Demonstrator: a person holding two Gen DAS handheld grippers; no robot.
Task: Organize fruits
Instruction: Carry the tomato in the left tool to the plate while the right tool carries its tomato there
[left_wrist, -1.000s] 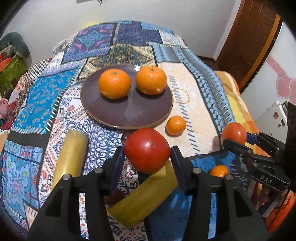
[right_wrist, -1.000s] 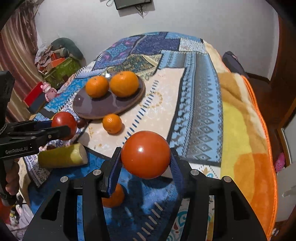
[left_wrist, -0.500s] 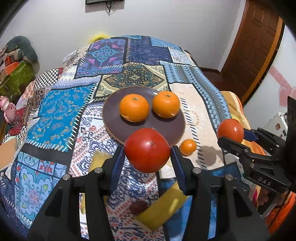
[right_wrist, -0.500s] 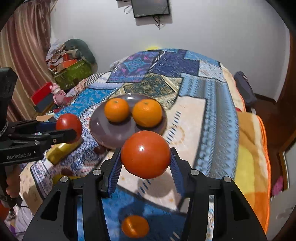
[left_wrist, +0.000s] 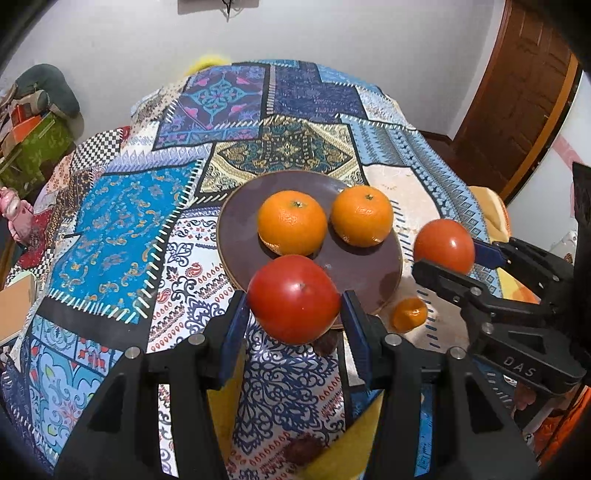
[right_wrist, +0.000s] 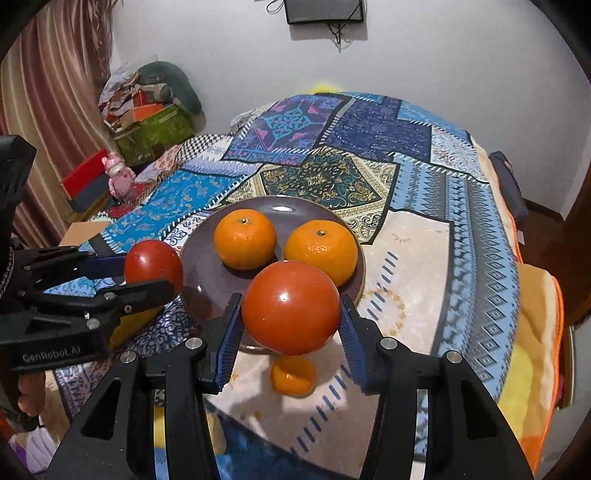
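My left gripper (left_wrist: 294, 297) is shut on a red tomato (left_wrist: 293, 317) and hovers over the near rim of a dark brown plate (left_wrist: 236, 229). Two big oranges (left_wrist: 291, 221) (left_wrist: 362, 216) lie on that plate. My right gripper (right_wrist: 291, 301) is shut on a second red tomato (right_wrist: 291, 321) above the plate's (right_wrist: 199, 280) near edge. Each gripper shows in the other's view, the right one (left_wrist: 443, 254) at the right and the left one (right_wrist: 155, 269) at the left. A small mandarin (right_wrist: 293, 376) lies on the cloth just in front of the plate.
A patchwork cloth (left_wrist: 122, 221) covers the round table. Yellow oblong fruits (left_wrist: 221, 413) (left_wrist: 347, 443) and small dark fruits (left_wrist: 325, 345) lie under my left gripper. Boxes and a cushion (right_wrist: 155, 110) are stacked by the far left wall. A wooden door (left_wrist: 517, 92) stands at the right.
Both grippers have moved forward over the table to the plate, each still holding its tomato. The plate and oranges now sit right behind the fingertips, and the small mandarin has slipped under them.
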